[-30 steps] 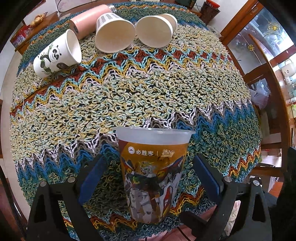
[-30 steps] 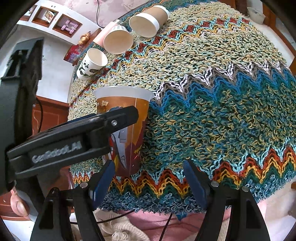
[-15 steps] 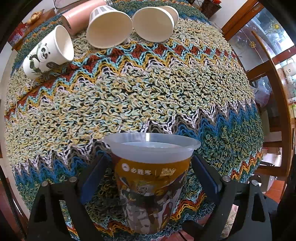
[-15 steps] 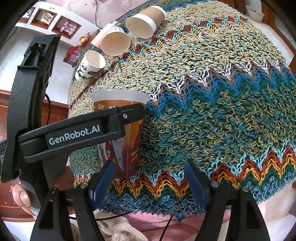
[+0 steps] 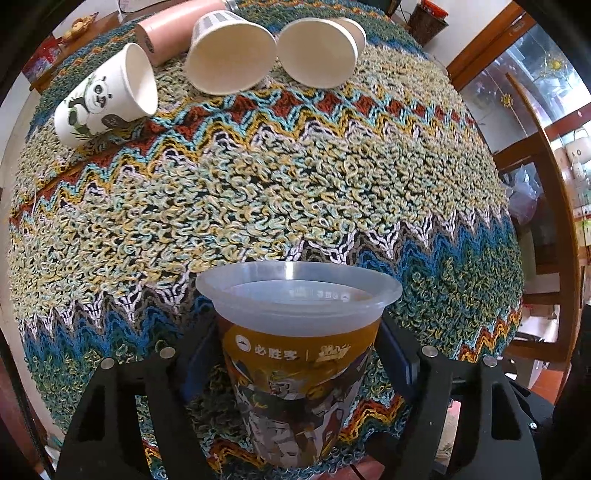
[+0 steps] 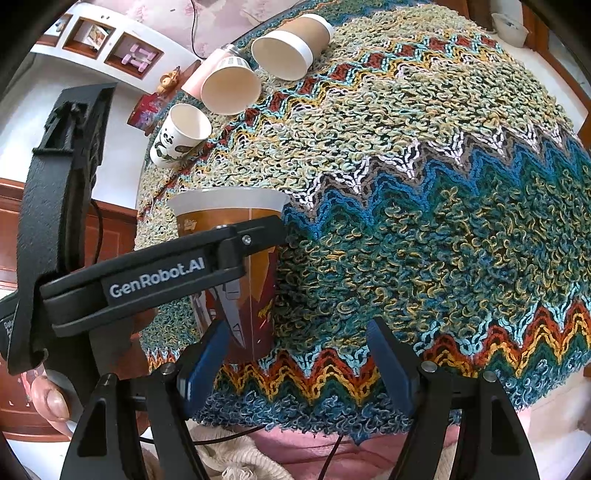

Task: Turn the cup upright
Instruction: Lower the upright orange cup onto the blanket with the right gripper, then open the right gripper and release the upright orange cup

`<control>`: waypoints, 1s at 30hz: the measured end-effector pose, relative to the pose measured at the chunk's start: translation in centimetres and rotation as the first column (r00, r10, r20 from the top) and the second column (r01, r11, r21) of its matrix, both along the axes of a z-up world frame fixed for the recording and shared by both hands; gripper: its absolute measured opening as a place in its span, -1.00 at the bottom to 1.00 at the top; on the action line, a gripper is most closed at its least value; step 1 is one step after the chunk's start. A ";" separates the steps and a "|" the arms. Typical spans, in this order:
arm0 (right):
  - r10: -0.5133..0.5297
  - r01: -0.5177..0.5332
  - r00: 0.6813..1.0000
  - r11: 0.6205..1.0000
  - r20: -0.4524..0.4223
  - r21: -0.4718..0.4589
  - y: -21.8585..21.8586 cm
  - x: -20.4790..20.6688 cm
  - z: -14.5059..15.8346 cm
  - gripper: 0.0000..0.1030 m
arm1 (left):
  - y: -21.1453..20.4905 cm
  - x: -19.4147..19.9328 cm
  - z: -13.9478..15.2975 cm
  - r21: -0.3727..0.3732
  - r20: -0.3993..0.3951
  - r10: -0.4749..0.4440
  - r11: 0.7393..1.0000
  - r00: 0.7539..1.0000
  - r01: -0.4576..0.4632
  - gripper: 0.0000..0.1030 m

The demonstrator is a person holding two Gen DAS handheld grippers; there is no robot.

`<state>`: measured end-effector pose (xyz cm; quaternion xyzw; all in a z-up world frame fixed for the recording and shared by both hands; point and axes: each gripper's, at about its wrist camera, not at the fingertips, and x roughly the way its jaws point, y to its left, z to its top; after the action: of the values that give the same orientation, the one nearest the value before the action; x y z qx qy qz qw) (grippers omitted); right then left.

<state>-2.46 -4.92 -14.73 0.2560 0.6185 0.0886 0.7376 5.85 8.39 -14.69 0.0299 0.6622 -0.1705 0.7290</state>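
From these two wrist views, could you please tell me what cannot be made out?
- Printed plastic cup: whether the left gripper pads touch it; the cup hides them in the left wrist view.
- Its base: blocked by the right gripper finger in the right wrist view.
- Pink bottle: mostly behind the striped paper cup, top cut by the frame edge.
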 end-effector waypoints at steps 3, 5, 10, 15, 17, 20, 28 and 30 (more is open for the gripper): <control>0.005 -0.005 1.000 1.000 0.011 -0.002 0.2 0.2 0.1 0.49 | 0.8 -0.4 0.9 -0.031 0.030 0.021 0.999 0.999 -0.020 0.53; 0.008 -0.007 1.000 1.000 0.025 -0.007 0.3 0.3 0.3 0.49 | 1.3 -0.5 1.6 -0.049 0.062 0.035 0.998 0.997 -0.032 0.53; 0.007 -0.004 0.998 0.999 0.070 -0.036 0.3 0.7 1.0 0.49 | 2.7 -1.1 3.8 -0.073 0.191 0.069 0.996 0.979 -0.056 0.53; -0.002 0.009 0.995 0.998 0.096 -0.064 0.2 0.9 1.1 0.49 | 3.5 -0.7 5.1 -0.117 0.264 0.108 0.990 0.958 -0.080 0.53; -0.008 0.016 0.995 0.997 0.100 -0.072 0.0 0.9 1.0 0.49 | 3.6 -0.9 5.6 -0.122 0.310 0.121 0.989 0.943 -0.087 0.53; -0.016 0.026 0.994 0.995 0.112 -0.094 -0.3 0.9 1.1 0.50 | 3.4 -1.2 6.1 -0.130 0.367 0.138 0.987 0.920 -0.096 0.53; 0.003 0.031 0.987 0.976 0.160 -0.214 -0.5 1.2 1.4 0.49 | 3.3 -2.2 5.9 -0.134 0.473 0.158 0.985 0.867 -0.107 0.53; 0.010 0.028 0.987 0.972 0.162 -0.231 -0.6 1.3 1.3 0.49 | 3.2 -2.6 5.8 -0.130 0.497 0.150 0.987 0.855 -0.098 0.53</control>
<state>-1.16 -5.51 -13.47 0.1626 0.5612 0.0326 0.8109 3.21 11.61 -8.89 -0.0059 0.4394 -0.1423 0.8870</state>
